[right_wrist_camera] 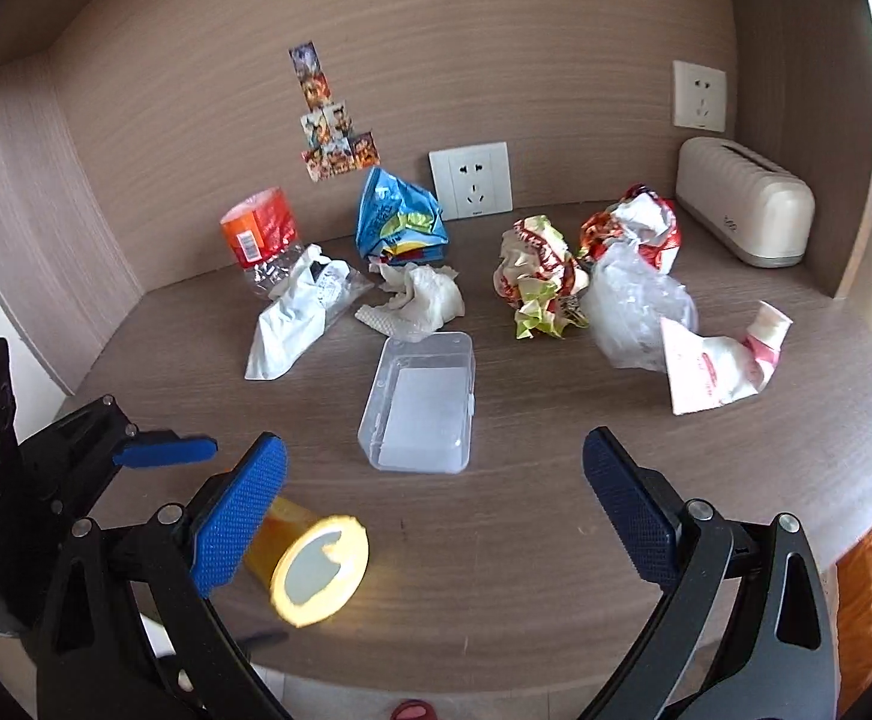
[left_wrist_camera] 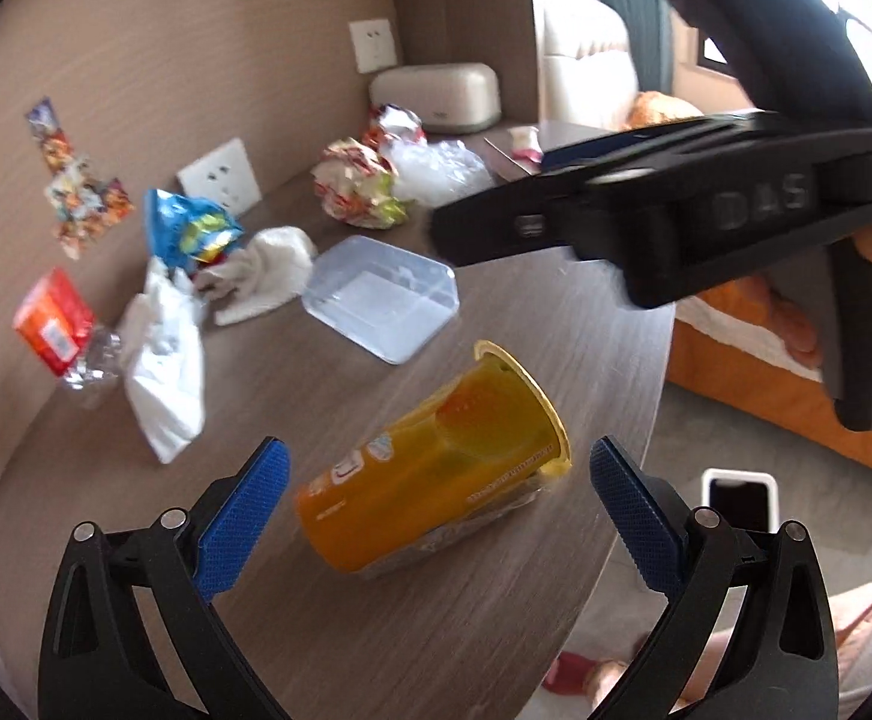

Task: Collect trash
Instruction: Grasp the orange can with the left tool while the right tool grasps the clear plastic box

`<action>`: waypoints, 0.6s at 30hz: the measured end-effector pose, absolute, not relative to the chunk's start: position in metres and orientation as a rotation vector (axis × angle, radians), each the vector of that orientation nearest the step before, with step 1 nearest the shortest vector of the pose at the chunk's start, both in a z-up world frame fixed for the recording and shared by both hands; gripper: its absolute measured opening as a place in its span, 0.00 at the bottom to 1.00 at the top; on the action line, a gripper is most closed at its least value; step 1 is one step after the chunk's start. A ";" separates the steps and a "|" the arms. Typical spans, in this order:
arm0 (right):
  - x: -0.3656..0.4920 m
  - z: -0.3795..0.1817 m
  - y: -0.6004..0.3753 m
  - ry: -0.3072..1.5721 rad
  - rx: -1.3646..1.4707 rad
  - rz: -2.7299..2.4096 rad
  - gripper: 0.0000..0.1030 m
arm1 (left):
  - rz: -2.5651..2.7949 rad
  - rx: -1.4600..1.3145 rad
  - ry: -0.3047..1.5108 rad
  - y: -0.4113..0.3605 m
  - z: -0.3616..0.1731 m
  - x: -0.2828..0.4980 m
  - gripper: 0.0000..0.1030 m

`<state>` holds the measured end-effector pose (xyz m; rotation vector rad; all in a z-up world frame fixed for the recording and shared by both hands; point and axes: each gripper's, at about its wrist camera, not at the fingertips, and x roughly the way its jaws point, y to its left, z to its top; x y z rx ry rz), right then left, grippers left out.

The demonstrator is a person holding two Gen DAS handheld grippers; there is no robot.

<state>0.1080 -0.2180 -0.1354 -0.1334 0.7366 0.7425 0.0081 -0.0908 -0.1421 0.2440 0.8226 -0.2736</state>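
A yellow paper cup (left_wrist_camera: pixel 436 468) lies on its side on the wooden table (left_wrist_camera: pixel 411 618), mouth facing away. My left gripper (left_wrist_camera: pixel 439 480) is open, with its blue pads on either side of the cup and not touching it. My right gripper (right_wrist_camera: pixel 436 450) is open and empty, hovering over the table's front, just short of a clear plastic box (right_wrist_camera: pixel 417 402). The cup (right_wrist_camera: pixel 309 564) also shows at lower left in the right wrist view, partly behind my right gripper's left pad. Beyond lie a crumpled tissue (right_wrist_camera: pixel 417 300), a blue snack bag (right_wrist_camera: pixel 396 216) and a red-labelled bottle (right_wrist_camera: pixel 258 231).
More litter lies to the right: a crumpled wrapper (right_wrist_camera: pixel 538 276), a clear plastic bag (right_wrist_camera: pixel 634 306) and a white pouch (right_wrist_camera: pixel 718 360). A beige box (right_wrist_camera: pixel 745 210) stands at the back right. A white bin (left_wrist_camera: pixel 739 501) stands on the floor past the table's rounded edge, near an orange bed (left_wrist_camera: pixel 766 372).
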 end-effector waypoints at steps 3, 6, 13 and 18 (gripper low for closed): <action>0.121 -0.143 -0.203 0.753 -0.149 0.734 0.96 | -0.325 0.240 0.845 -0.089 -0.150 0.013 0.95; 0.132 -0.151 -0.190 0.768 -0.157 0.728 0.96 | -0.355 0.255 0.852 -0.088 -0.155 0.019 0.95; 0.149 -0.172 -0.165 0.791 -0.238 0.703 0.96 | -0.409 0.280 0.902 -0.089 -0.167 0.033 0.94; 0.155 -0.183 -0.157 0.824 -0.280 0.709 0.68 | -0.433 0.239 0.910 -0.086 -0.166 0.042 0.76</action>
